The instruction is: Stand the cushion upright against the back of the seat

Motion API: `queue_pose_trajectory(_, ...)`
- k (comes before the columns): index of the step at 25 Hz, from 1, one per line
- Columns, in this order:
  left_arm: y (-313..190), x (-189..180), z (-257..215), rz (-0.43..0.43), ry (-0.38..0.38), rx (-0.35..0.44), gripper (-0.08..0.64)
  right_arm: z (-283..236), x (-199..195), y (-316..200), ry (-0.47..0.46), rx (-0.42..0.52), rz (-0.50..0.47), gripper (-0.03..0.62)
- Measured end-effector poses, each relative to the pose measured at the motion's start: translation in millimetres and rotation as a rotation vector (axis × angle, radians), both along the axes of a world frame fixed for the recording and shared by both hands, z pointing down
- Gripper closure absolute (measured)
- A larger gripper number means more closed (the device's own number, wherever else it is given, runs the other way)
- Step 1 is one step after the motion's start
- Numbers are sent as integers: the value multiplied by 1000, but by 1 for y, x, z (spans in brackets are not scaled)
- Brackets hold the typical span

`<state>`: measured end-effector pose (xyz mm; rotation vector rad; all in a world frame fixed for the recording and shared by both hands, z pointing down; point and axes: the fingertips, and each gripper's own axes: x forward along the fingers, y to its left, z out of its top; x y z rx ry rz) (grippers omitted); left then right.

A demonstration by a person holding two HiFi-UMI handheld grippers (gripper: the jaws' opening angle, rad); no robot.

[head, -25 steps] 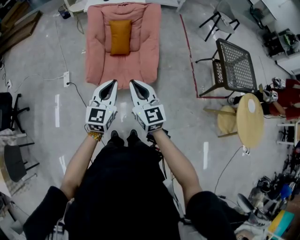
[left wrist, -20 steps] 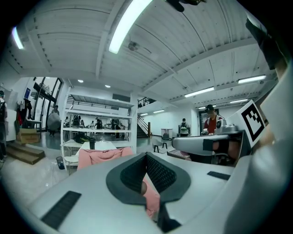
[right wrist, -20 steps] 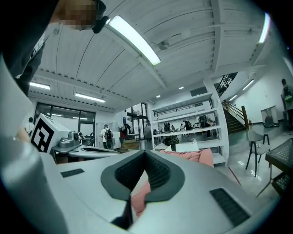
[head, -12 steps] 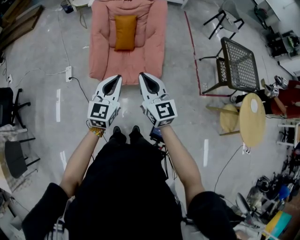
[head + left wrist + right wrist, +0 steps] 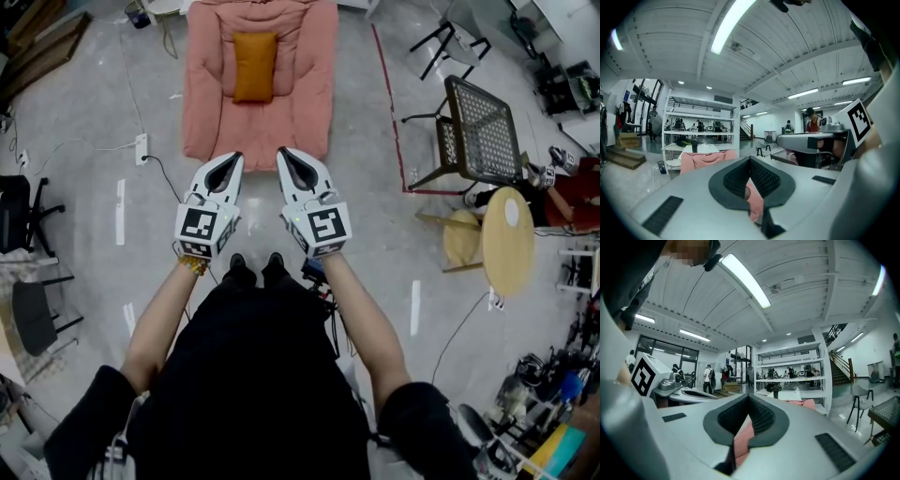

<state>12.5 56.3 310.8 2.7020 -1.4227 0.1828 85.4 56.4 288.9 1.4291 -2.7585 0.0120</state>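
- Centrally placed on the back part of the seat (image 5: 305, 103): orange cushion (image 5: 255, 66), long side running toward the seat's front.
- Just short of the seat's front edge: left tongs (image 5: 234, 157) and right tongs (image 5: 283, 153), side by side, tips toward it.
- Both clenched shut, empty, well apart from the cushion.

Black short-sleeved top (image 5: 248, 375), black shoes (image 5: 253, 272), yellow wristband (image 5: 190, 267)

cushion (image 5: 254, 66): plain orange | seat (image 5: 309, 103): salmon pink | left gripper (image 5: 234, 157), right gripper (image 5: 281, 152): white, black-and-white square markers | chair (image 5: 480, 117), 2 o'clock: black mesh | round table (image 5: 511, 253), 3 o'clock: pale wood | floor (image 5: 94, 103): grey
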Motion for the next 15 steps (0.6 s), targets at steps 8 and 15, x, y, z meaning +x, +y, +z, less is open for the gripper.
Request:
queue_pose_trajectory(8,3,-6,-1,-15,-6,11,548,4,-11,4,-1,9,6,577)
queue_pose_trajectory(15,8,-12,1,-30,-3,7,548,10,-24,12,-5,7,-6,577)
